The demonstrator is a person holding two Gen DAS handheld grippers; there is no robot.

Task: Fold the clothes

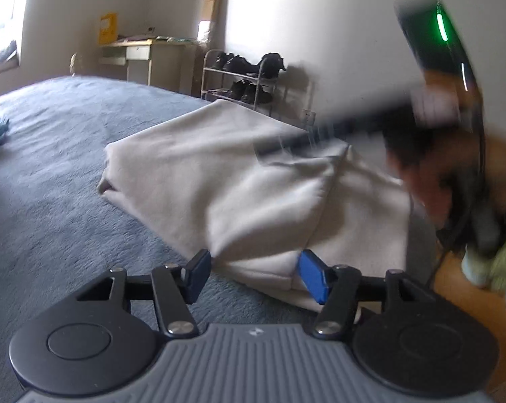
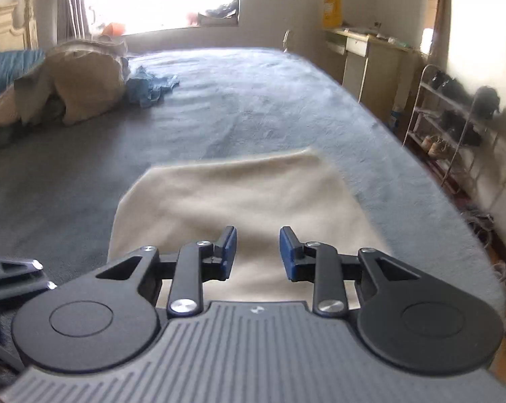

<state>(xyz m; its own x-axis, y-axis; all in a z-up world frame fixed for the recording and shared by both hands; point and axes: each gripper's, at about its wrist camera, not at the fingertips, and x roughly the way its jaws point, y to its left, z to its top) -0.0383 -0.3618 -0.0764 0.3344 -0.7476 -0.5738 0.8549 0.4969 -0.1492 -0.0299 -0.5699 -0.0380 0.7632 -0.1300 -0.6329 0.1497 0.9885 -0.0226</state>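
1. Where the fuzzy blue-grey blanket covers the bed (image 2: 253,107), a soft cream fleece garment (image 1: 239,181), folded into a thick, rounded rectangle, lies at the near right edge.
2. At the fold's near corner sits the left gripper (image 1: 254,277); its jaws stand apart, the bulging cloth between the blue pads but not pinched.
3. Over the same garment's near end hovers the right gripper (image 2: 258,252), jaws apart with nothing between them.
4. Far left, a crumpled tan cloth heap (image 2: 78,84) lies beside rumpled blue fabric (image 2: 150,85).
5. A metal wire shoe rack (image 2: 454,117) stands right of the bed.
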